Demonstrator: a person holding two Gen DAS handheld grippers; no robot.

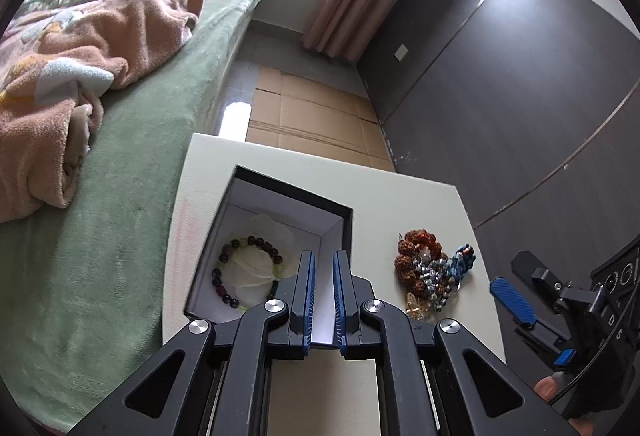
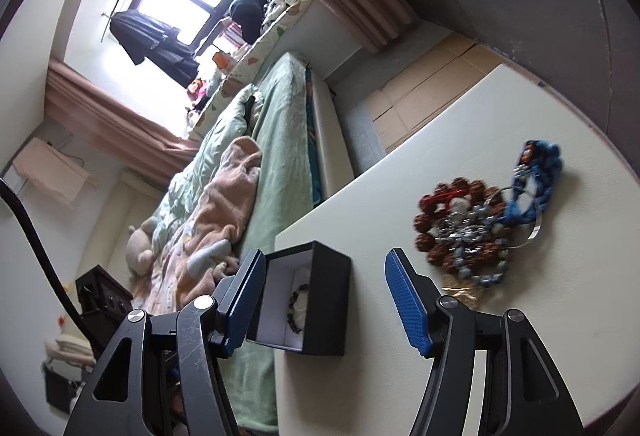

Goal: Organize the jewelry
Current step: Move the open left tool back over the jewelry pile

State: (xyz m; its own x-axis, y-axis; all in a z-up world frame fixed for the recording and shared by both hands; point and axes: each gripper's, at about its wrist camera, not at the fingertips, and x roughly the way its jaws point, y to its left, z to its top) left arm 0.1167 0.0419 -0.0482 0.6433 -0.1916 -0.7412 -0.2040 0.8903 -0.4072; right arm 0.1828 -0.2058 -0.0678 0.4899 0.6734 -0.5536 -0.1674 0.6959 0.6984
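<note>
Letters "D" and "S" (image 1: 615,328) mark right tool (image 1: 516,300).

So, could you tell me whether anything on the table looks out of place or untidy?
Yes: several bracelets lie tangled in one heap on the white table, right of the black box. Only one beaded bracelet sits neatly inside the box, on its pale cushion. Nothing looks damaged.

On the white flat worktop (image 1: 400,204), an open black square box (image 1: 296,192) to the left and a heap of beaded bracelets (image 1: 430,268) to the right, well apart. Inside the box, a round bracelet of dark beads (image 1: 264,242) lying on a white cushion (image 1: 256,268). Just left of the worktop, a bed with a green sheet (image 1: 132,236). Behind the worktop, flat brown cardboard sheets (image 1: 312,116) on the floor.
</note>
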